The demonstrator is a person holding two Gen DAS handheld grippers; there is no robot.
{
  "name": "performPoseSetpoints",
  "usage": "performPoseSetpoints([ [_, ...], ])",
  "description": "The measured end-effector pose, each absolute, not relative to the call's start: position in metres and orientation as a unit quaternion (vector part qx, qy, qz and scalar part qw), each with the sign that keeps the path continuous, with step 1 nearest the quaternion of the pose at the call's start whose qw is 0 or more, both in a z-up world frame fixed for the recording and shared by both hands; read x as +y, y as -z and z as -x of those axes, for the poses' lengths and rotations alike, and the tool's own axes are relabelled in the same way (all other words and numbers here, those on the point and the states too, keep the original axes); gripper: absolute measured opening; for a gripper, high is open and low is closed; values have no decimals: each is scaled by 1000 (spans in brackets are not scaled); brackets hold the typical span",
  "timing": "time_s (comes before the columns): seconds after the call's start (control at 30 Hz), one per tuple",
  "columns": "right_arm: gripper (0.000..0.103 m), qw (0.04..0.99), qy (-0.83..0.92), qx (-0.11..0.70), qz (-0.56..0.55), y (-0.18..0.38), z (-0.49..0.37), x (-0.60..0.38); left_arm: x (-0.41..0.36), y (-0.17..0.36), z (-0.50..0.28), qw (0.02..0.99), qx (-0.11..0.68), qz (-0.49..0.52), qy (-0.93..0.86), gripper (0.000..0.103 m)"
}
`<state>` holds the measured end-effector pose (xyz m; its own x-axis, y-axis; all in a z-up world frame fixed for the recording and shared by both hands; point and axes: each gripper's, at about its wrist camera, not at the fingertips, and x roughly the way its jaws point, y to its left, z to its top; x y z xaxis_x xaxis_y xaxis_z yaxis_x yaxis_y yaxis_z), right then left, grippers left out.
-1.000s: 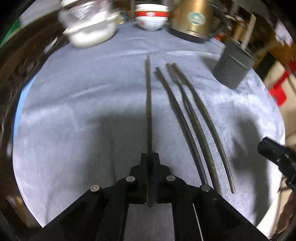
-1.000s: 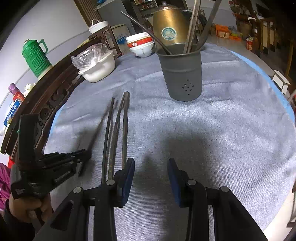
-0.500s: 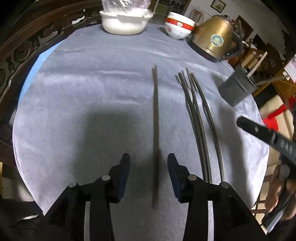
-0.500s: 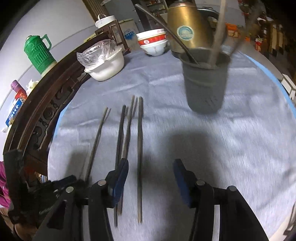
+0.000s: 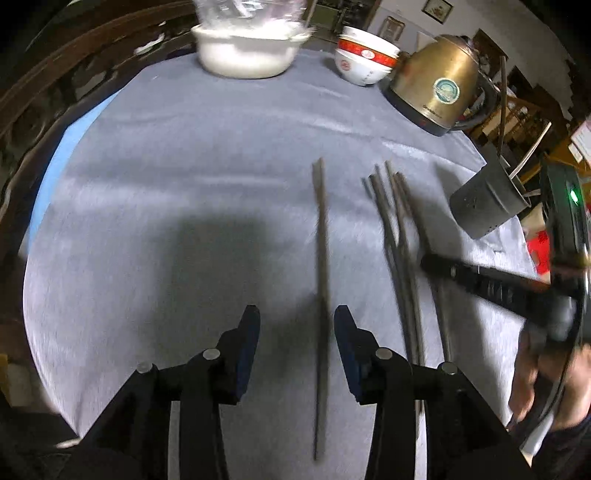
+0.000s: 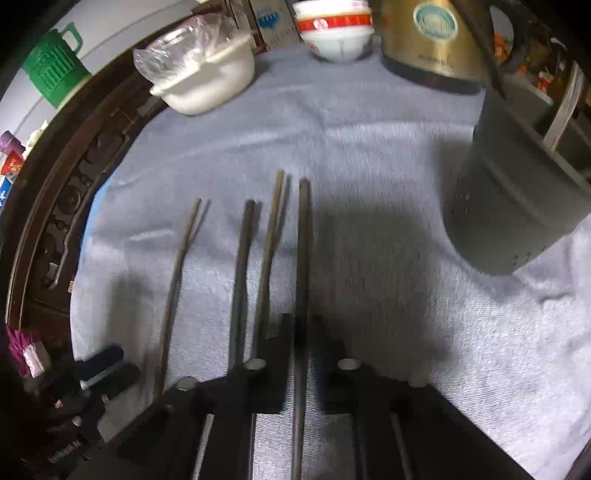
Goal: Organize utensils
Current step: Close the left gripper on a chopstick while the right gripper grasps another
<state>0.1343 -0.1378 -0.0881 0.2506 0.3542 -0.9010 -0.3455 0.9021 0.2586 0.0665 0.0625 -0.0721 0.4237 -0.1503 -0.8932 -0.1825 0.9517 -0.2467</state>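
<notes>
Several dark chopsticks lie side by side on the grey tablecloth (image 5: 184, 184). My left gripper (image 5: 295, 325) is open and empty; one lone chopstick (image 5: 321, 251) lies on the cloth between its jaws. My right gripper (image 6: 301, 328) is shut on the rightmost chopstick (image 6: 303, 240) near its near end. Three more chopsticks (image 6: 240, 266) lie to its left. The grey utensil holder (image 6: 517, 206) stands at the right with utensils in it; it also shows in the left wrist view (image 5: 487, 206). The right gripper shows in the left wrist view (image 5: 461, 273) over the chopstick group (image 5: 399, 240).
A white bowl under plastic wrap (image 6: 207, 81), stacked red-rimmed bowls (image 6: 336, 33) and a gold kettle (image 6: 432, 40) stand at the table's far edge. A carved wooden rail (image 6: 66, 192) runs along the left. A green jug (image 6: 51, 66) stands beyond it.
My left gripper let go of the lone chopstick and opened. My right gripper moved in over the group and shut on the rightmost chopstick.
</notes>
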Motion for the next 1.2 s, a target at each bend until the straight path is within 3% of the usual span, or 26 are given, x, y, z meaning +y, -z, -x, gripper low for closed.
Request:
performPoseSetpoints([
  [0.3,9,782,-211,586,-33,90,-120,-171,47,85,-131,810,573,125,-25,40],
  [0.37,9,778,-216,589,-35,88,-124,-172,43,85,-132,805,584,103,-23,12],
  [0.4,9,775,-220,591,-34,88,-126,-172,43,87,-132,800,591,107,-18,5],
  [0.63,9,783,-215,583,-27,78,-143,-164,59,86,-104,791,595,143,-2,5],
  [0.67,9,783,-214,584,-24,80,-150,-160,61,85,-104,790,595,148,2,8],
  [0.73,9,778,-207,593,-15,85,-157,-153,64,83,-109,787,597,158,7,26],
  [0.8,10,774,-204,599,-2,85,-164,-148,65,80,-118,789,595,151,-5,31],
  [0.97,8,763,-203,614,2,87,-175,-143,58,82,-137,782,611,123,-8,30],
  [1.03,8,755,-206,623,4,87,-181,-141,56,83,-141,778,618,113,-7,14],
  [1.2,9,728,-207,653,-3,88,-199,-145,62,84,-154,762,635,129,-5,12],
])
